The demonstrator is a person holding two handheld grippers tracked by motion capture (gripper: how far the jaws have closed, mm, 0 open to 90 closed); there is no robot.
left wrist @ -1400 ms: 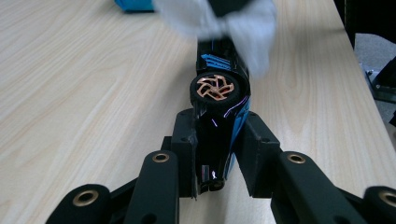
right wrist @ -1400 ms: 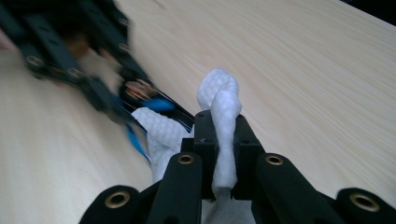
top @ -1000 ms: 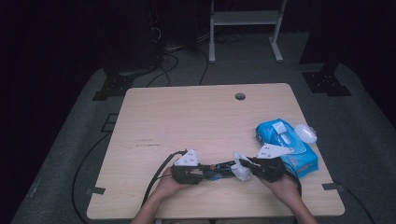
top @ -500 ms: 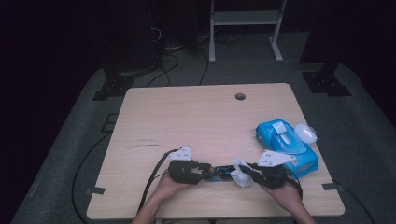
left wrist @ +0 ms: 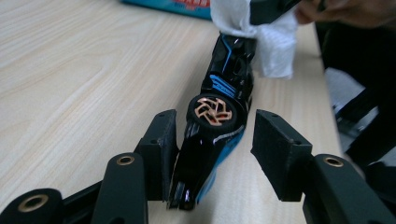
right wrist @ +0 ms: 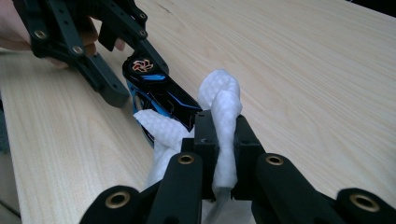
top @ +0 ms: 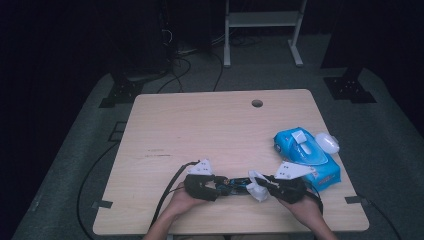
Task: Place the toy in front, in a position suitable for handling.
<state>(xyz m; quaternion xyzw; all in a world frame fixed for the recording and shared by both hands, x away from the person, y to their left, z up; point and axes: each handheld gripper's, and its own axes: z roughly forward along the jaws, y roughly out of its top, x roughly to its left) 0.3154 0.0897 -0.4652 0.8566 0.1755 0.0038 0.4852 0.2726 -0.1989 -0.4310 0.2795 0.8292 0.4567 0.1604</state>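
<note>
Black-and-blue toy car (left wrist: 219, 116) low over the surface (top: 210, 130) near its front edge, glossy, rigid, light, likely slippery: left gripper (left wrist: 212, 154) just opening, one pad touching, so better re-clamped mid-body; right gripper (right wrist: 224, 140) pinched on soft wipe (right wrist: 224, 112) at car's far end.

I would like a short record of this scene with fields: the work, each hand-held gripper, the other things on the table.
work: wiping a black and blue toy car with a white wipe
left hand-held gripper: jaws have just been opening; the car lies between them, the right pad clear of it
right hand-held gripper: shut on the wipe, pressed to the car's far end
also on the table: blue wipes pack, small white object beside it
</note>
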